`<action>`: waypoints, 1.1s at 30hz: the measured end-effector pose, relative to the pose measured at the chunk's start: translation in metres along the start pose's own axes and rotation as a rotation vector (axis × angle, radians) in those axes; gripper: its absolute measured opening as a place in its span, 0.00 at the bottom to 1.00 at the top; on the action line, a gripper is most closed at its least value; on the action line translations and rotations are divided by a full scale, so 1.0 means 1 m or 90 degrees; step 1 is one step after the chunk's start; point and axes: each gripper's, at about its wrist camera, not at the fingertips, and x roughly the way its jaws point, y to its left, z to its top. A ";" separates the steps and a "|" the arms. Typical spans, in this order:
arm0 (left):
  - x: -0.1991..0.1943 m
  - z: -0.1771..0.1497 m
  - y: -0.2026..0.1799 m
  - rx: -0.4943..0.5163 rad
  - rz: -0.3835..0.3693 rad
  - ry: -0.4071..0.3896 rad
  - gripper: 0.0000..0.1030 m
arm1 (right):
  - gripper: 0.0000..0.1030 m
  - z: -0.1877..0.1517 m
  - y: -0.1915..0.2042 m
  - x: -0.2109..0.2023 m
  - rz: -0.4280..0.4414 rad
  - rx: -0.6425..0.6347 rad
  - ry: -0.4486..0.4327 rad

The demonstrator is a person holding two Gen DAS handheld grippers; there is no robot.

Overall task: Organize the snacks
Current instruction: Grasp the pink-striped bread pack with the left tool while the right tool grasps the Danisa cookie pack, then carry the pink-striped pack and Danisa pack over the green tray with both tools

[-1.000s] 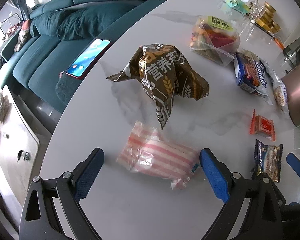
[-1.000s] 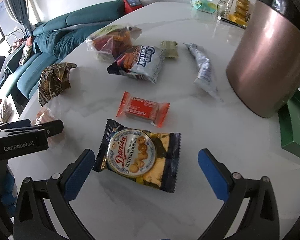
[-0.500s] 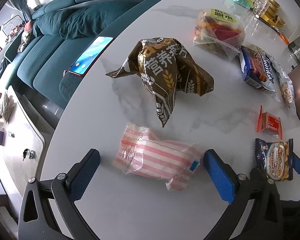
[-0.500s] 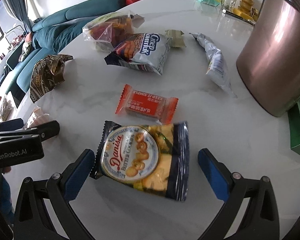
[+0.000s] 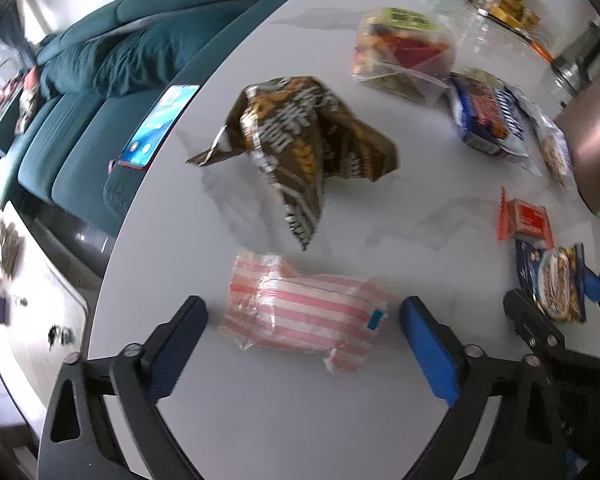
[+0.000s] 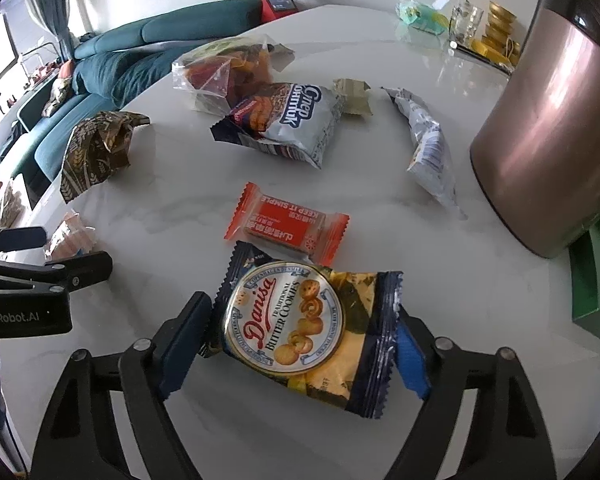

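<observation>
We see a round white marble-patterned table (image 6: 380,208) strewn with snacks, with a dark teal sofa (image 5: 100,80) beyond its far edge. A tall rose-gold metal cylinder (image 6: 548,140) stands on the table's right side, beside a green box (image 6: 592,280).

Further back lies a clear plastic bag of orange and red snacks (image 6: 228,72); touching its near side is a white and navy biscuit bag (image 6: 288,124). To the left sits a crumpled brown foil bag printed with wheat ears (image 5: 304,140), and to the right a twisted white wrapper (image 6: 428,148).

Near the table's left edge lies a pink-and-white striped plastic packet (image 5: 300,312). It rests between the fingers of our left gripper (image 5: 304,340), whose jaws have just been closing and now stand apart, one on each side of it; the blurred view does not show either pad pressing on it.

Toward the front lies a navy and gold Danisa butter cookie packet (image 6: 304,328). Our right gripper (image 6: 300,344) straddles it; its jaws have just been closing, and both blue pads now meet the packet's crimped ends.

Just behind the cookie packet, touching it, lies a small orange wrapped bar (image 6: 288,224). A smartphone with a lit screen (image 5: 160,124) rests on the sofa arm by the table edge.
</observation>
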 end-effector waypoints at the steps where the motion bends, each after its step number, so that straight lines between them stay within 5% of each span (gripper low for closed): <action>1: -0.002 0.000 -0.002 0.013 -0.004 -0.004 0.75 | 0.86 0.000 -0.001 -0.001 0.004 -0.003 -0.001; 4: -0.008 -0.001 -0.009 0.043 -0.015 -0.014 0.55 | 0.75 -0.001 -0.003 -0.003 0.015 -0.006 -0.006; 8: -0.009 -0.006 -0.012 0.066 -0.024 -0.019 0.48 | 0.60 -0.003 -0.007 -0.006 0.034 -0.010 -0.011; 10: -0.013 -0.010 -0.013 0.078 -0.029 -0.026 0.37 | 0.53 -0.004 -0.008 -0.008 0.045 -0.011 -0.013; 16: -0.020 -0.015 -0.020 0.074 -0.084 -0.022 0.33 | 0.35 -0.011 -0.019 -0.018 0.084 0.002 -0.015; 22: -0.038 -0.017 -0.043 0.113 -0.082 -0.022 0.33 | 0.33 -0.021 -0.038 -0.044 0.109 0.027 -0.029; 27: -0.071 -0.023 -0.101 0.200 -0.079 -0.026 0.33 | 0.33 -0.039 -0.075 -0.077 0.124 0.090 -0.045; 33: -0.110 -0.035 -0.199 0.306 -0.106 -0.029 0.33 | 0.33 -0.066 -0.176 -0.130 0.098 0.169 -0.080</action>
